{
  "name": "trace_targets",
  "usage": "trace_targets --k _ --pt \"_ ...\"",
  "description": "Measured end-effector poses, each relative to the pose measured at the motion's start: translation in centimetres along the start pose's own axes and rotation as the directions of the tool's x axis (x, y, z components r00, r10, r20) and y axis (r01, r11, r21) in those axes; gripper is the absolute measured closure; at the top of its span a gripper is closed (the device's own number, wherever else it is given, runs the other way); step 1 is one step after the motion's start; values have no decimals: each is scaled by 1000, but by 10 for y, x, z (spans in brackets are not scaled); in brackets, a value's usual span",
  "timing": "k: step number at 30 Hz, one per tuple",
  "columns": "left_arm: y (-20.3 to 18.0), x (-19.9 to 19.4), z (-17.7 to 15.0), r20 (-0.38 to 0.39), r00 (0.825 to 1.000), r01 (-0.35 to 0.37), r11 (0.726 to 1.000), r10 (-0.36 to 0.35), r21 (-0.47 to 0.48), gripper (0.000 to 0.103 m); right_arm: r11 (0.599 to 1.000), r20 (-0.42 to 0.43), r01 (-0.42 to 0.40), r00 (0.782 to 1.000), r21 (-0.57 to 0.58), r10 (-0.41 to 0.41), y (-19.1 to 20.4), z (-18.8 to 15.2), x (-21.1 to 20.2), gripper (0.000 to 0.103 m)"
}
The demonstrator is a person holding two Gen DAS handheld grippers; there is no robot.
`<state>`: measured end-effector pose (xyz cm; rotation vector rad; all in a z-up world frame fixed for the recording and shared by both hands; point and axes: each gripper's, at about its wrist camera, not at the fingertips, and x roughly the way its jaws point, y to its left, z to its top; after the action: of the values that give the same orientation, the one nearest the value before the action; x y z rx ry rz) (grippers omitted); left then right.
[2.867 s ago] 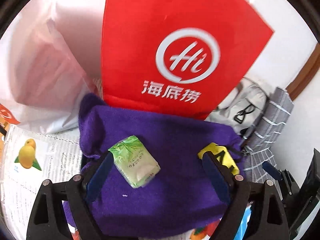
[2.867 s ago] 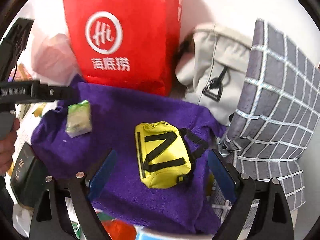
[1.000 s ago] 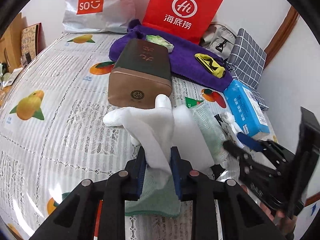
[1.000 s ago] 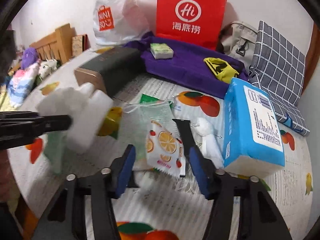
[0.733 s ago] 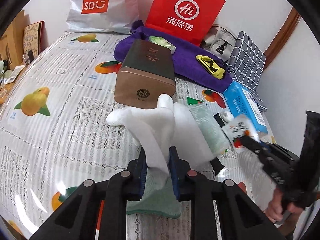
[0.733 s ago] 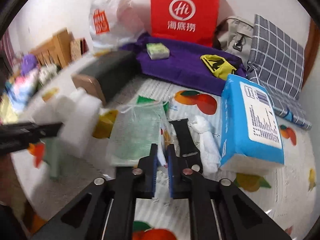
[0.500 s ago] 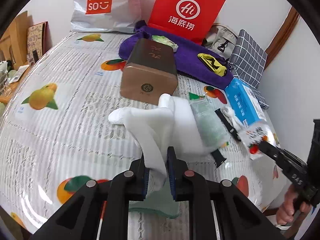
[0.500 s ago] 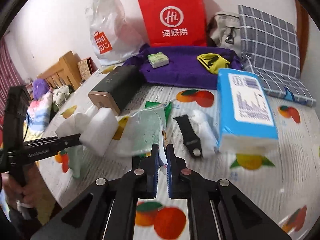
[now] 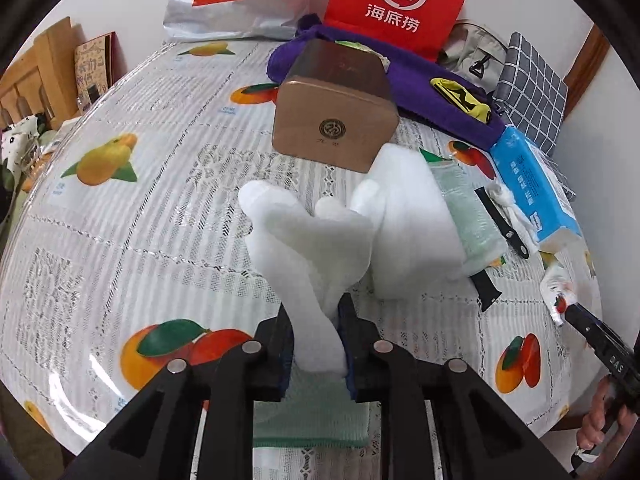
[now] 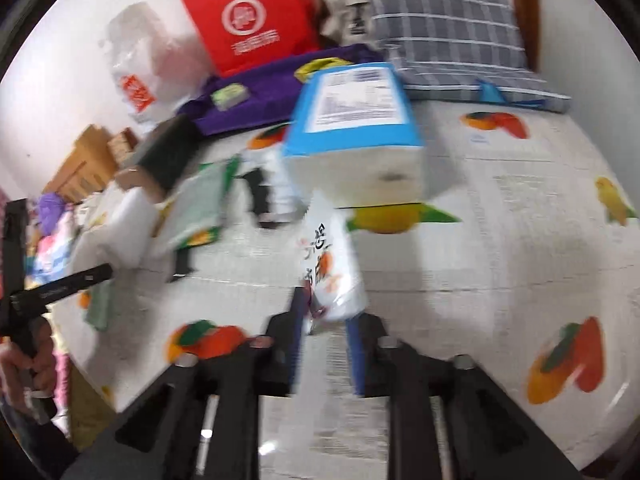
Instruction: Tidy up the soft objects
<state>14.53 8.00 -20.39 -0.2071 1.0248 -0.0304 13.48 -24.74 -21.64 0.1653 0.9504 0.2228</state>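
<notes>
Snack packet (image 10: 332, 276) got lifted off bed, right gripper (image 10: 326, 320) jaws opening around it, probably dropping. Left gripper (image 9: 316, 332) stayed clamped on white foam (image 9: 308, 248).

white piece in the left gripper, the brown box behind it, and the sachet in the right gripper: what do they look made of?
White piece: looks like soft packing foam, matte, fine ribbed texture, pinched thin where the left gripper clamps it.
Brown box: probably metal tin, satin bronze sheen, rounded corners, embossed round emblem; coated card not excluded.
Sachet: glossy plastic or foil film, printed; blurred. It sits between the opening jaws of the right gripper.
</notes>
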Motion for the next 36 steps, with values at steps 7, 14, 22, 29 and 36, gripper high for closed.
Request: trace_targets --k 7,14,22,29,36 --pt "-4 -4 -1 -11 1000 -12 1000 12 18 67 999 57 42 998 -21 -40 -15 2 -6 23" --pt "-7 -4 -4 -14 1000 -27 998 28 54 45 991 8 25 1000 -130 -24 -5 11 28 14" --pt "-20 3 -6 45 994 -102 988 97 114 45 973 58 116 993 -198 -107 5 5 30 37" --pt "-2 -6 -1 20 999 -46 997 45 56 86 971 59 109 993 -212 -99 5 -1 22 54" --pt "1 -24 -1 45 999 -24 998 21 50 88 979 37 80 997 -189 -74 9 -1 17 55"
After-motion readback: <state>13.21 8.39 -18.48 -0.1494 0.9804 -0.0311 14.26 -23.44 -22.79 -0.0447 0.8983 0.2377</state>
